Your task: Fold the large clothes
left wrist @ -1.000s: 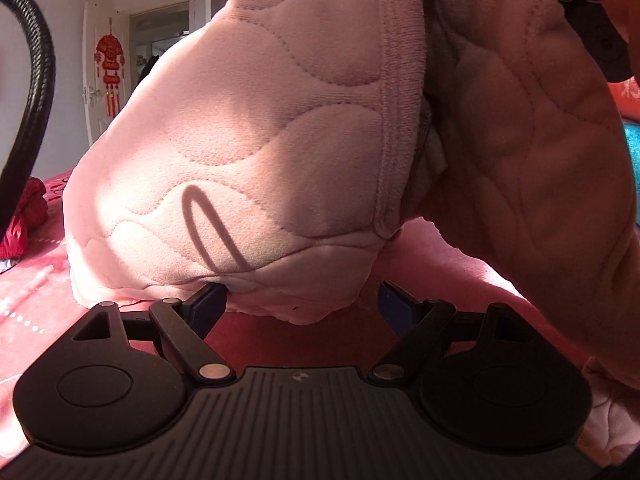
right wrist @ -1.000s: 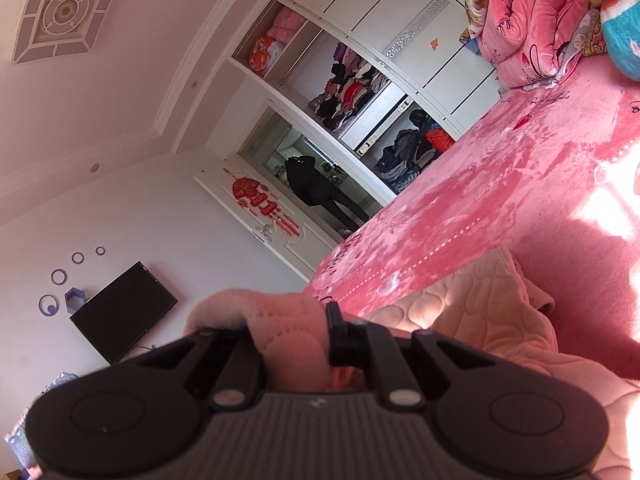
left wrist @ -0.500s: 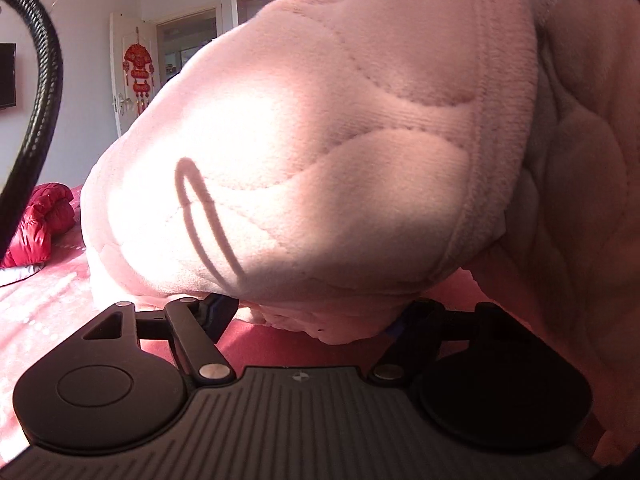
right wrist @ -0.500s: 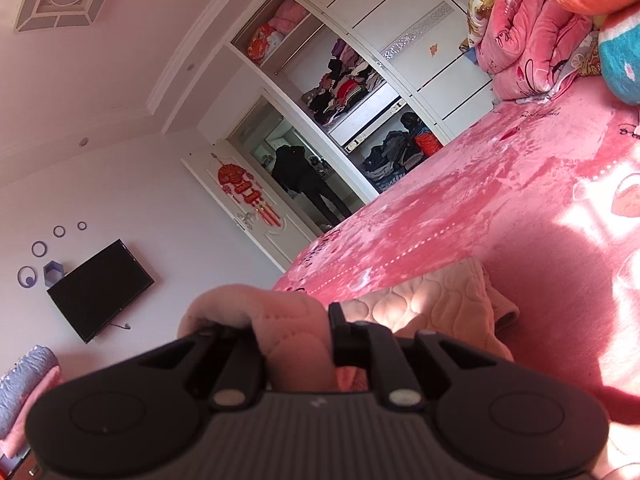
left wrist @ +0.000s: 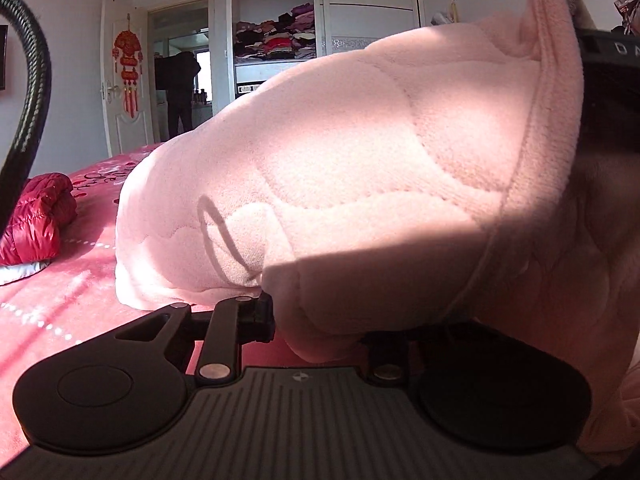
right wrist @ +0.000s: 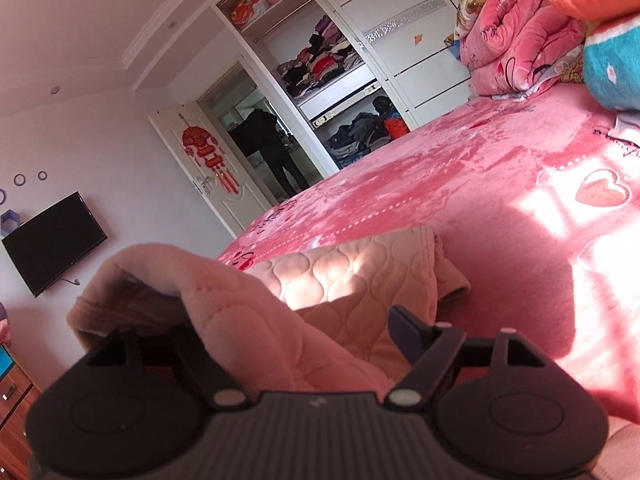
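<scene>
L tongs (left wrist: 316,326) just closed, pinching pink quilted garment (left wrist: 360,184) fold at 6 o'clock; R tongs (right wrist: 288,332) just opened wide (fabric draped between, loose) over bed (right wrist: 460,184).

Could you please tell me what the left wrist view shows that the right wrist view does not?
Only the left wrist view shows the folded red puffer jacket on the bed and a black ribbed hose. Only the right wrist view shows the black wall television and stacked pink quilts. Both share the pale pink quilted fleece garment, pink bedspread and open white wardrobe.
</scene>
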`<state>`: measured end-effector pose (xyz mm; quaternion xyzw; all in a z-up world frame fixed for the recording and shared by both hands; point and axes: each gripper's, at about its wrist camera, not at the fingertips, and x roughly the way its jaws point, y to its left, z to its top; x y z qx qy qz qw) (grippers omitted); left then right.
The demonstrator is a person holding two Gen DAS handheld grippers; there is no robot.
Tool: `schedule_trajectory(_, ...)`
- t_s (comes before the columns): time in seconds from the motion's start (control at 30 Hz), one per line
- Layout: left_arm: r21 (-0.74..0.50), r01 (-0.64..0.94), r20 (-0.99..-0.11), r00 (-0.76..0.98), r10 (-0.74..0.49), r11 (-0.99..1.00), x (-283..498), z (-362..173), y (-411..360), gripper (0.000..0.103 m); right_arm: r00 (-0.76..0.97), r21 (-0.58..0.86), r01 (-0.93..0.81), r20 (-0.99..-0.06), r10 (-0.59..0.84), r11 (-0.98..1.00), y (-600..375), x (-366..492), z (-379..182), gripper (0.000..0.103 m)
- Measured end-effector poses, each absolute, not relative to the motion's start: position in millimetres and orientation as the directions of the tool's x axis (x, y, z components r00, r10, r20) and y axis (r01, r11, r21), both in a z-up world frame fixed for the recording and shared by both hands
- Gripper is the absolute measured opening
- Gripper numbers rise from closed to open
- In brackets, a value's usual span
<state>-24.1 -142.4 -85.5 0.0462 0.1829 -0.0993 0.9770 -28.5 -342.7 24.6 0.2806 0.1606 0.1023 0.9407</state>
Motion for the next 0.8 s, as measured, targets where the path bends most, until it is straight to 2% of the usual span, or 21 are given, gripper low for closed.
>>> schedule_trajectory(0.1, 0.049, 0.216, -0.371, 0.910, -0.184, 0.975, -21.9, -82.6, -137.4, 0.024, 0.914, 0.550, -0.086, -0.288, 0.285, 0.831, -336.4, -30.2, 11.1, 0.081)
schedule_trajectory(0.13, 0.048, 0.218, -0.373, 0.909, -0.185, 0.975, -20.9, -81.9, -135.7, 0.023, 0.920, 0.530, -0.066, -0.296, 0.257, 0.845, -333.6, -33.4, 7.9, 0.077)
schedule_trajectory(0.17, 0.044, 0.219, -0.376, 0.908, -0.187, 0.975, -17.3, -82.5, -137.4, 0.022, 0.923, 0.509, -0.049, -0.305, 0.234, 0.859, -330.8, -34.8, 5.8, 0.058)
schedule_trajectory(0.2, 0.040, 0.219, -0.377, 0.907, -0.188, 0.975, -19.2, -79.7, -135.6, 0.021, 0.921, 0.498, -0.037, -0.318, 0.223, 0.866, -329.7, -34.3, 3.7, 0.028)
schedule_trajectory(0.23, 0.038, 0.221, -0.375, 0.907, -0.191, 0.975, -20.7, -77.5, -132.2, 0.021, 0.920, 0.498, -0.022, -0.330, 0.213, 0.867, -329.6, -33.3, 2.1, 0.022)
schedule_trajectory(0.43, 0.038, 0.229, -0.336, 0.920, -0.203, 0.973, -25.2, -54.8, -105.0, 0.018, 0.956, 0.507, 0.020, -0.262, 0.132, 0.862, -323.7, -54.8, 22.4, 0.015)
schedule_trajectory(0.57, 0.050, 0.231, -0.271, 0.940, -0.209, 0.972, -42.5, -25.0, -82.7, 0.018, 0.986, 0.483, 0.038, -0.163, 0.047, 0.875, -309.1, -82.2, 56.6, 0.010)
schedule_trajectory(0.8, 0.062, 0.248, -0.129, 0.963, -0.238, 0.967, -83.5, 46.0, -45.0, 0.019, 0.998, 0.421, 0.047, 0.009, -0.056, 0.906, -287.5, -138.8, 121.7, 0.009)
